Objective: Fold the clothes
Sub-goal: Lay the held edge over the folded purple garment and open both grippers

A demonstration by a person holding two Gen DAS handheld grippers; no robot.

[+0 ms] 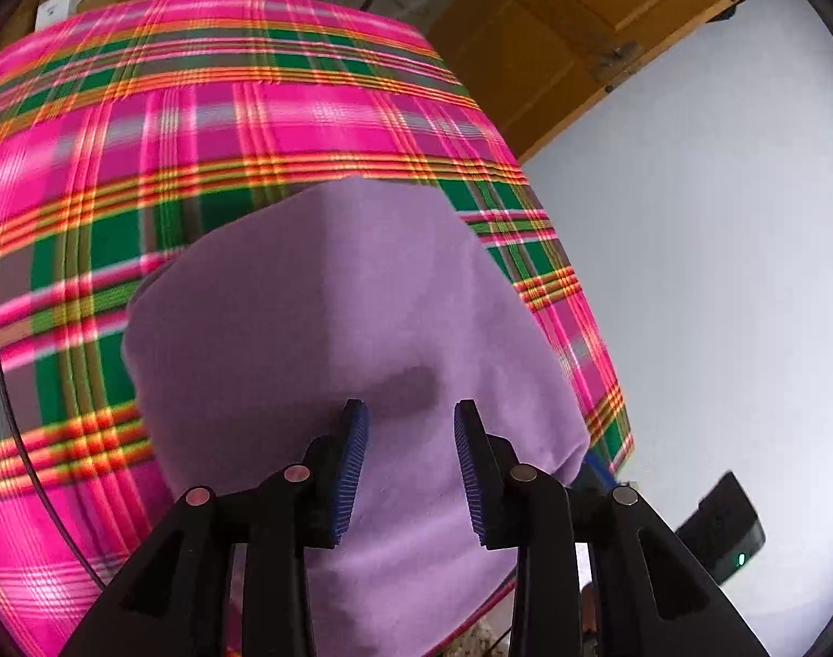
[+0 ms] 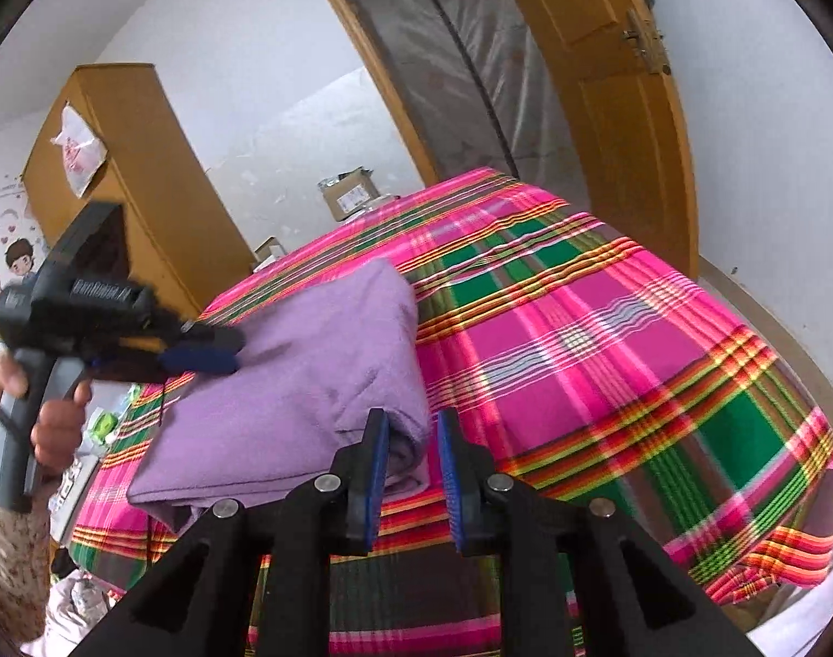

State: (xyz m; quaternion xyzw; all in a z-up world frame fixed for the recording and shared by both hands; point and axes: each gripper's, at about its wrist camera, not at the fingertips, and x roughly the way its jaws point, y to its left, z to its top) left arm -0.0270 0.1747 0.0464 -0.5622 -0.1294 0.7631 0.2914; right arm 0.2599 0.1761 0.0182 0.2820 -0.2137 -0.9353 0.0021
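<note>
A folded purple cloth [image 1: 334, 301] lies on a bed covered with a pink, green and orange plaid sheet [image 1: 142, 137]. My left gripper [image 1: 411, 410] hovers over the cloth's near part, open, with nothing between its blue pads. In the right wrist view the purple cloth [image 2: 306, 361] lies at the left of the plaid sheet [image 2: 580, 339]. My right gripper [image 2: 412, 416] stands at the cloth's near right corner with a narrow gap between its pads, which do not press on the cloth. The left gripper [image 2: 224, 350], held by a hand [image 2: 55, 427], reaches over the cloth's left side.
Beyond the bed stand a wooden door [image 2: 608, 109], a wooden cabinet [image 2: 131, 164] and cardboard boxes [image 2: 350, 191]. A black cable [image 1: 0, 328] runs along the sheet's left side. A black device with a green light [image 1: 728, 531] sits on the pale floor at the right.
</note>
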